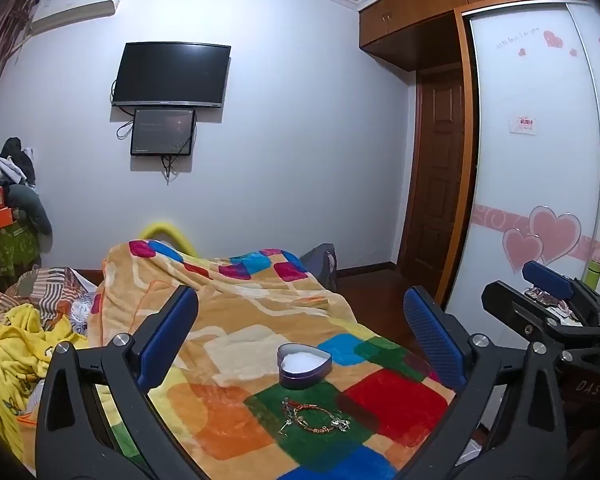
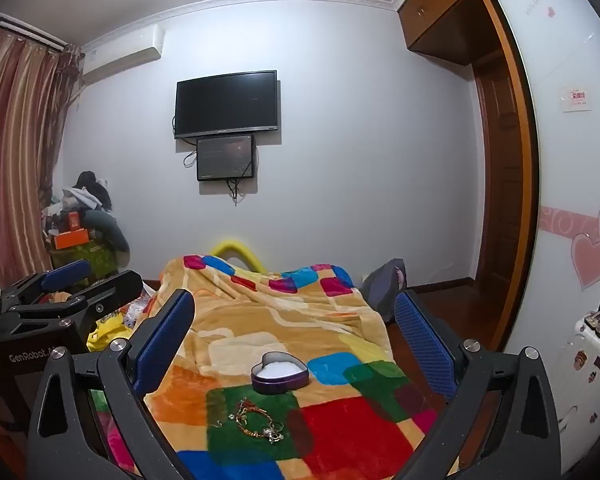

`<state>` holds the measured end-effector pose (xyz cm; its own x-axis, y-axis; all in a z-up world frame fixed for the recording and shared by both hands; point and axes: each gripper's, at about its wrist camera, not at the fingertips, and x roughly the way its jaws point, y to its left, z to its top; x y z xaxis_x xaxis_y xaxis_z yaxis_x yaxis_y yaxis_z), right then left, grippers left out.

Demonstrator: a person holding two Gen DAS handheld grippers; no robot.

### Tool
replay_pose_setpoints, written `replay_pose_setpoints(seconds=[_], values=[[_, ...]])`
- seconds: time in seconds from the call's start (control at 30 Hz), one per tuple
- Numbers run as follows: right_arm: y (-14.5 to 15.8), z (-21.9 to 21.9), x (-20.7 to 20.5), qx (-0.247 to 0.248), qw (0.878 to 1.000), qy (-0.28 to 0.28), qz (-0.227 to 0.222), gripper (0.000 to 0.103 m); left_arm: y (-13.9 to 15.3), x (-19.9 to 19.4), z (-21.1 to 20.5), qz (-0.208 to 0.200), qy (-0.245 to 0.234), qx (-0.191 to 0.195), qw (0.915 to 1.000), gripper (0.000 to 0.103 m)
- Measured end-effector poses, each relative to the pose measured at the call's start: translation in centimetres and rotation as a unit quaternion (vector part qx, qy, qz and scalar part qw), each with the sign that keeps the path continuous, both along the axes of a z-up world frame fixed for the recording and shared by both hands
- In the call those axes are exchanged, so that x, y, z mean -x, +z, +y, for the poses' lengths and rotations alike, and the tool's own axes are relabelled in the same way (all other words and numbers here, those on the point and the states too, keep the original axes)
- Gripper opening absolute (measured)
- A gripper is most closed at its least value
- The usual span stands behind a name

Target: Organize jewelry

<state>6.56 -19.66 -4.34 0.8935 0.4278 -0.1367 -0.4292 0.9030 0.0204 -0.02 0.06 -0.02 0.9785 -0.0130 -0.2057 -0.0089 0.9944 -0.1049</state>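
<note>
A small pile of jewelry with a red beaded bracelet and silver pieces lies on a green square of the patchwork blanket. It also shows in the right wrist view. Just beyond it stands an open purple heart-shaped box with white lining, also seen in the right wrist view. My left gripper is open and empty above the blanket. My right gripper is open and empty too; it appears at the right of the left wrist view.
The blanket covers a bed. Yellow and striped bedding lies to the left. A wardrobe with heart stickers stands on the right, beside a wooden door. A TV hangs on the far wall. A white suitcase stands at the right.
</note>
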Motion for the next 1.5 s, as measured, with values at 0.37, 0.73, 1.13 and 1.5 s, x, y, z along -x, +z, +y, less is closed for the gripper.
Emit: replay_pose_setpoints(seconds=[0.37, 0.73, 1.13, 1.5], values=[[-0.1, 0.1, -0.1, -0.001, 1.0, 0.0, 0.002, 0.1, -0.1, 0.0, -0.5, 0.002, 0.006, -0.016, 0.9999, 0.103], [-0.2, 0.7, 0.3, 0.0, 1.0, 0.0, 0.007, 0.1, -0.5, -0.5, -0.2, 0.008, 0.006, -0.013, 0.9999, 0.103], [-0.6, 0.3, -0.4, 0.001, 1.0, 0.003, 0.016, 0.1, -0.6, -0.5, -0.1, 0.01, 0.006, -0.013, 0.9998, 0.103], [-0.6, 0.3, -0.4, 0.002, 1.0, 0.003, 0.017, 0.1, -0.7, -0.7, 0.0, 0.013, 0.003, -0.009, 0.9999, 0.103]])
